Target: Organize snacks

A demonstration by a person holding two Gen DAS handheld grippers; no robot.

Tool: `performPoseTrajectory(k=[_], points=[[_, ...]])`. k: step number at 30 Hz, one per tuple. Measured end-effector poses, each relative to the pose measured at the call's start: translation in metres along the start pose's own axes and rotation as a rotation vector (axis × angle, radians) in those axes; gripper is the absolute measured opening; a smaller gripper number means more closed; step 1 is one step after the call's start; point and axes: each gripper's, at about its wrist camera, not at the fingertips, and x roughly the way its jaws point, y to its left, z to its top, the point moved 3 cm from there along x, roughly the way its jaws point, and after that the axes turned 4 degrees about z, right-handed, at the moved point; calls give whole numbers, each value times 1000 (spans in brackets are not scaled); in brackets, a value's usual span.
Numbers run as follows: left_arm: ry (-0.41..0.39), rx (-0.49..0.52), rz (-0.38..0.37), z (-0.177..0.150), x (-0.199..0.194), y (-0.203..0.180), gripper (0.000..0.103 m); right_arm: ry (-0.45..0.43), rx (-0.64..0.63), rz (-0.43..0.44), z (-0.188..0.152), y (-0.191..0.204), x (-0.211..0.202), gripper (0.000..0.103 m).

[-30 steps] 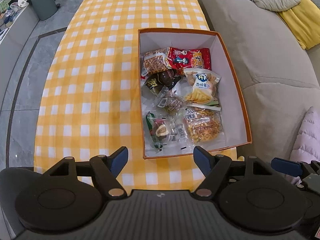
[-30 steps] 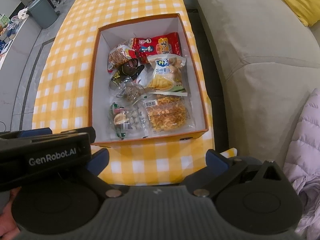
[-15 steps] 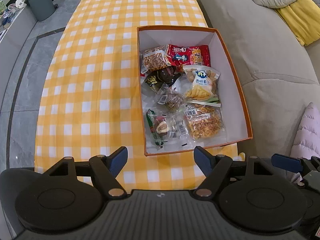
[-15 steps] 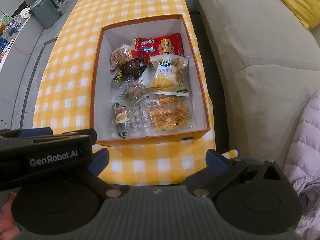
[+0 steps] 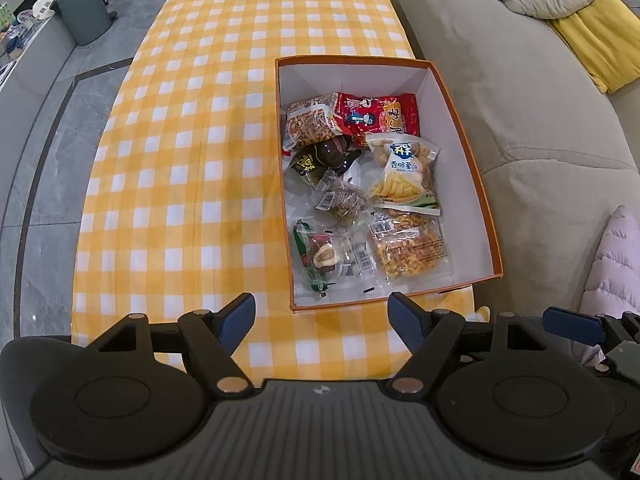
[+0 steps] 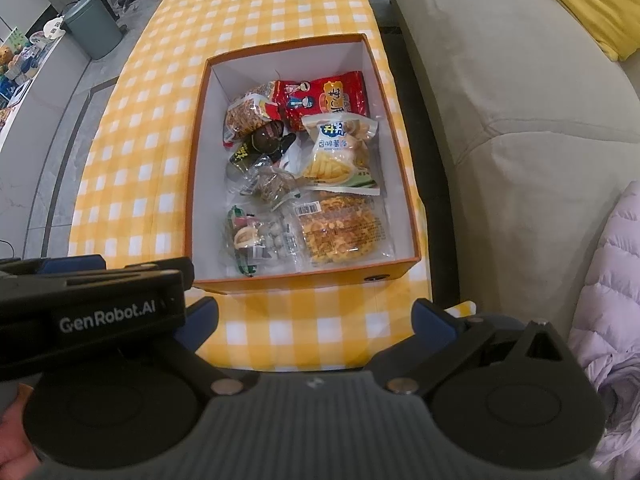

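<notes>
An orange box with white inside [image 5: 476,184] [image 6: 406,184] stands at the near right end of the yellow checked table. It holds several snack packets: a red packet [image 5: 376,116] [image 6: 324,96], a yellow chip bag [image 5: 404,172] [image 6: 340,152], a clear bag of orange snacks [image 5: 412,252] [image 6: 340,232] and smaller ones. My left gripper [image 5: 322,320] is open and empty, just short of the box's near wall. My right gripper [image 6: 316,320] is open and empty, also near of the box. The left gripper's body [image 6: 92,312] shows at the left of the right wrist view.
A beige sofa [image 5: 520,100] [image 6: 500,80] runs along the table's right side, with a yellow cushion [image 5: 596,48] and a pale quilted jacket [image 6: 608,300]. A grey-green bin [image 5: 84,8] stands on the floor far left. The checked cloth [image 5: 180,160] left of the box is bare.
Both grippers have drawn back and up slightly, so the box looks a little farther. Nothing in the box has moved.
</notes>
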Motion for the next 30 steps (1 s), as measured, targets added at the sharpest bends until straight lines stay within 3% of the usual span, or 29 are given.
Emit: performPoseTrajectory(k=[30], points=[[-12, -2, -3, -3, 0, -2, 88, -13, -24, 7, 0, 4, -1, 100]])
